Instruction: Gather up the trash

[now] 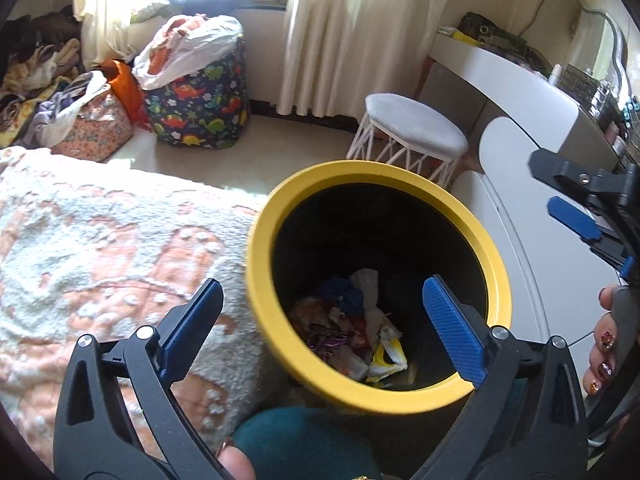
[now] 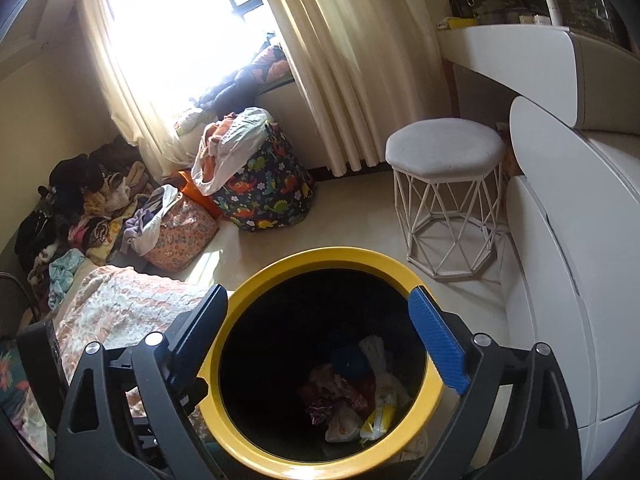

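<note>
Both grippers are hanging over the bin [image 2: 320, 360] with nothing in them. The left gripper [image 1: 324, 332] has its jaws spread wide and empty, straddling the bin's near-left rim. The right gripper [image 2: 320, 344] is also released, with its fingers either side of the opening. The trash [image 2: 356, 404] is sitting at the bottom of the bin: wrappers, a pale bag, something blue. The bin itself stands on the floor, tight against the bed [image 1: 100, 248].

What I'd worry about: the bin looks light, and the left gripper's right finger sits just inside the yellow rim. Pull away sideways and you could hook the rim and tip the whole thing, dumping the trash back out. Also, I can't see any loose trash nearby, so the next piece might be somewhere outside both views.

View differences: the left wrist camera shows the right gripper coming in at the right edge, plus the person's hand [image 1: 604, 344] with painted nails. The right wrist one shows the stool [image 2: 444, 152] in full and the window [image 2: 180, 20].
</note>
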The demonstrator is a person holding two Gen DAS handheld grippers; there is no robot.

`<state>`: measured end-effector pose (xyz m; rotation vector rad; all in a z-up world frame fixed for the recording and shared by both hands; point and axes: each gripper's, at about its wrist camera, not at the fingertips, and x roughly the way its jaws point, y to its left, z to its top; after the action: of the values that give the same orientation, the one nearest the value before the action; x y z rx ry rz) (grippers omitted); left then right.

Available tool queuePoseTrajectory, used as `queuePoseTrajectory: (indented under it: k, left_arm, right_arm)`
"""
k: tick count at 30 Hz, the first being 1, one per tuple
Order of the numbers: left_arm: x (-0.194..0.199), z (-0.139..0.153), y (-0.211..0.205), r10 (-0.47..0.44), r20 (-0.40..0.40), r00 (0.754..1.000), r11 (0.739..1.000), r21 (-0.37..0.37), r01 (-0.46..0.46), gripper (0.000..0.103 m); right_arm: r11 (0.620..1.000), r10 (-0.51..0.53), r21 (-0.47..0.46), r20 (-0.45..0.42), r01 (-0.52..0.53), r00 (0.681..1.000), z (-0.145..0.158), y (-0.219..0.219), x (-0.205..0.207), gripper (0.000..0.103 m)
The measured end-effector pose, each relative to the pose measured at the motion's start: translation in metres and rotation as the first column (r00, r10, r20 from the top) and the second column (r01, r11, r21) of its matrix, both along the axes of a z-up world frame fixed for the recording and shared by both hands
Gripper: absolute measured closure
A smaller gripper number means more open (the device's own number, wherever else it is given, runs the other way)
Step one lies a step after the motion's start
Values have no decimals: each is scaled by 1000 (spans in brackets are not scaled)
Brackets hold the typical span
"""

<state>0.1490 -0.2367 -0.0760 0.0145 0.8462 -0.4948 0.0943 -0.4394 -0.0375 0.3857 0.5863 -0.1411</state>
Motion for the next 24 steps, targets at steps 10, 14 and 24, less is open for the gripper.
queuePoseTrajectory:
  k: [10, 14, 24]
  left_arm:
    - [-25, 27, 56, 141, 97, 985, 990, -5, -141, 11]
    - [-40, 37, 82, 204, 158, 966, 978, 0, -206, 11]
    - [-78, 52, 149, 330, 273, 904, 942, -26, -336, 11]
  right_arm:
    - [992, 110, -74, 147, -100, 983, 30, 44, -34, 7]
    - [988, 137, -102, 200, -118, 970, 35, 63, -53, 7]
    - [976, 161, -197, 336, -98, 928, 32, 110, -92, 6]
